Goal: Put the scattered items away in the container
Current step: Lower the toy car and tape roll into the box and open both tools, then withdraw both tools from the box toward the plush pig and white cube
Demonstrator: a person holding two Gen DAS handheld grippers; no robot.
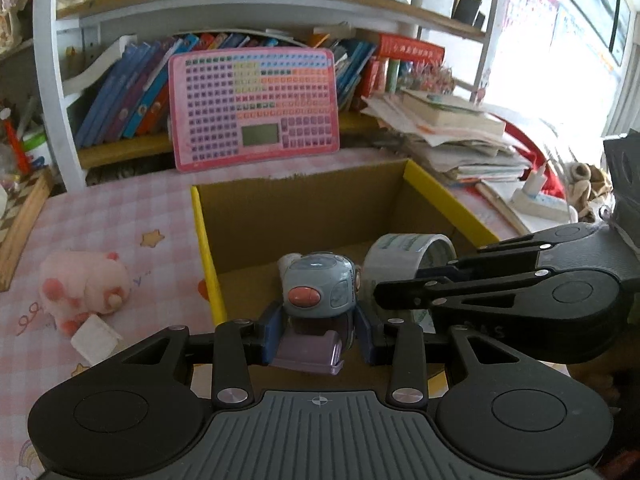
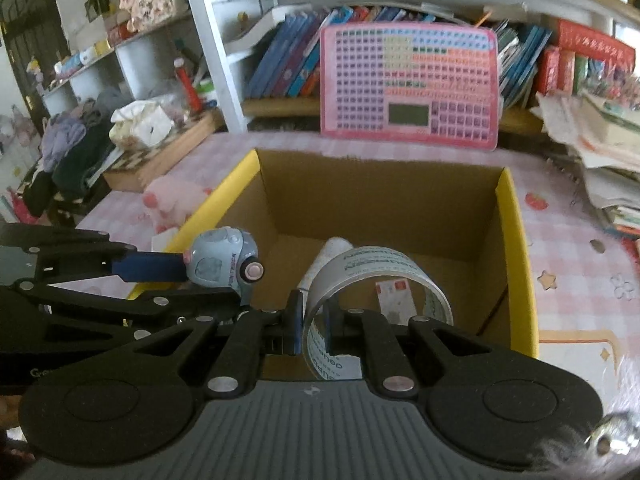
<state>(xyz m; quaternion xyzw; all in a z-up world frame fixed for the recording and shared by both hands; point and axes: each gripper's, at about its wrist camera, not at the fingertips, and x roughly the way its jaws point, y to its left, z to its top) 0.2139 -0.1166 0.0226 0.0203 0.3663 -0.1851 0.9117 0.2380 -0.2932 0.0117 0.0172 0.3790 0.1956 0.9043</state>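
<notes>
Cardboard box [image 1: 320, 216] w/ yellow edge strips sits open-topped on the pink checked tablecloth [image 1: 120, 216], directly ahead of both my grippers. Inside it, per right wrist view: a small card w/ red marks [image 2: 394, 294] lies on the floor, plus a white object [image 2: 332, 252] partly hidden behind the tape.

Pink keyboard-style toy board [image 1: 254, 108] stands upright behind the box, leaning against the row of books [image 1: 132, 92] on the shelf. Stack of papers and books [image 1: 452, 128] sits to the box's right.

Pink plush toy [image 1: 82, 284] lies on the cloth left of the box, apart from it; a small white block [image 1: 96, 338] is just beside the plush.

My right gripper [image 2: 310, 330] is clamped on the wall of a clear tape roll [image 2: 380, 284]: one finger inside the ring, one outside. Roll is held over the box's near edge.

My left gripper [image 1: 316, 334] is closed on a small blue-grey toy [image 1: 318, 280] w/ a pink oval button and a purple base; pads press both its sides. Toy is held over the box's near-left edge, just beside the tape roll.
</notes>
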